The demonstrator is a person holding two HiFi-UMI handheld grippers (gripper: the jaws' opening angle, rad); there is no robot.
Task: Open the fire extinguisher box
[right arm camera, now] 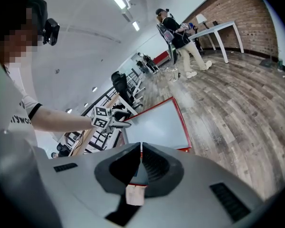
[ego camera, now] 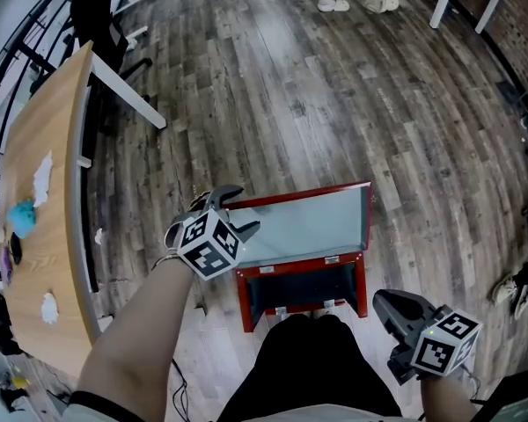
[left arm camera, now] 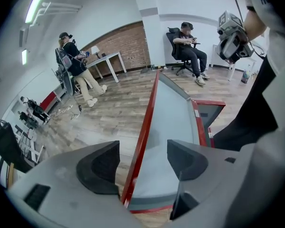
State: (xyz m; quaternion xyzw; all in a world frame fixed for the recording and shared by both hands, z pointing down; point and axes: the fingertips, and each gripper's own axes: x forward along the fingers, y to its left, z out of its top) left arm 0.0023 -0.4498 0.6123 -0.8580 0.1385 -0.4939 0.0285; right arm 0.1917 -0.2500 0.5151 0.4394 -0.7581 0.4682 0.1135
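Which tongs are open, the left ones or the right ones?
The left tongs: their jaws stand apart, with the red edge of the box door between them. The right tongs are shut tight.

**Surface materials of the fire extinguisher box [ego camera: 243, 304] and its surroundings.**
Box frame: red-painted metal with a slight sheen. Door panel [ego camera: 304, 222]: smooth, matt pale grey. Floor [ego camera: 334, 104]: wood-grain planks, weathered brown-grey, low sheen. Table [ego camera: 48, 236]: smooth light wood top. Left gripper [left arm camera: 142, 161] and right gripper [right arm camera: 140, 164]: matt grey plastic shells with darker ribbed pads [left arm camera: 99, 165].
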